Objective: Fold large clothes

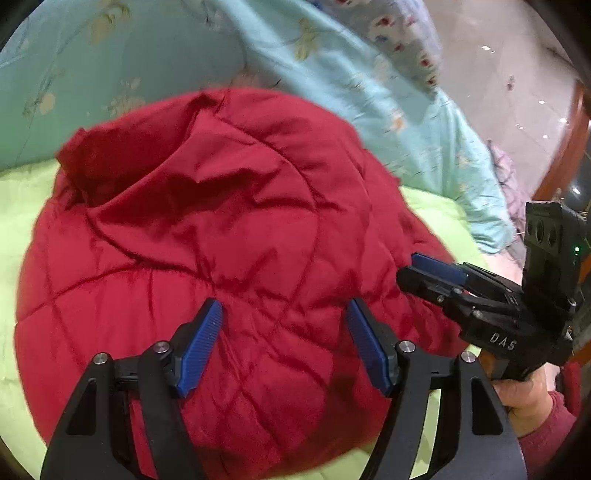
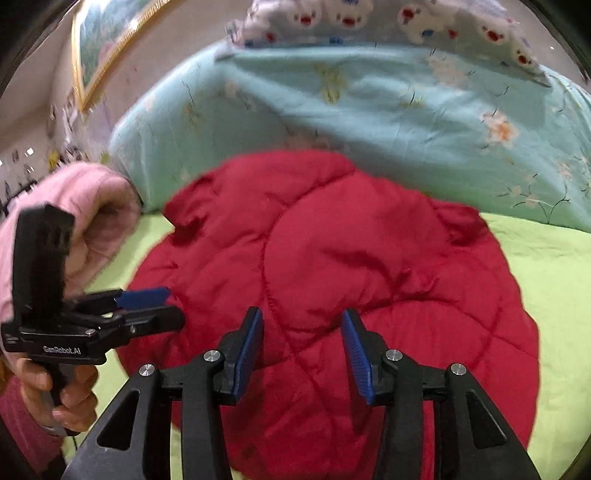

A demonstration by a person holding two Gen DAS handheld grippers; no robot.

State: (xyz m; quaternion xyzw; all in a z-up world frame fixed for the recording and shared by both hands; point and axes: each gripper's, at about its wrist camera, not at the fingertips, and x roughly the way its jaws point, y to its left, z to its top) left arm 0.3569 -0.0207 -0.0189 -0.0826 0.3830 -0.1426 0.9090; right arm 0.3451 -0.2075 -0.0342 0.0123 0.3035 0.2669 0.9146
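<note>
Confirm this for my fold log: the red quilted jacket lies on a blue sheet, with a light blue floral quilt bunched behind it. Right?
Not quite. The red quilted jacket lies on a lime green sheet, not a blue one; the right wrist view shows green on both sides of it. The light blue floral quilt is indeed bunched behind it.

Bed cover: lime-green sheet [image 2: 546,258], smooth, spread over the bed.
Bedding behind: pale blue floral quilt [image 2: 369,110], heaped; a white cartoon-print quilt [image 2: 369,14] on top of it.
Pink blanket [image 2: 107,206]: rolled, beside the blue quilt.
Wall: framed picture [image 2: 107,37], gilt frame, tilted in view.
Floor: glossy pale tiles [image 1: 509,92], spotted with lamp reflections.
Woodwork: reddish-brown wooden edge [image 1: 565,162] by the floor.
</note>
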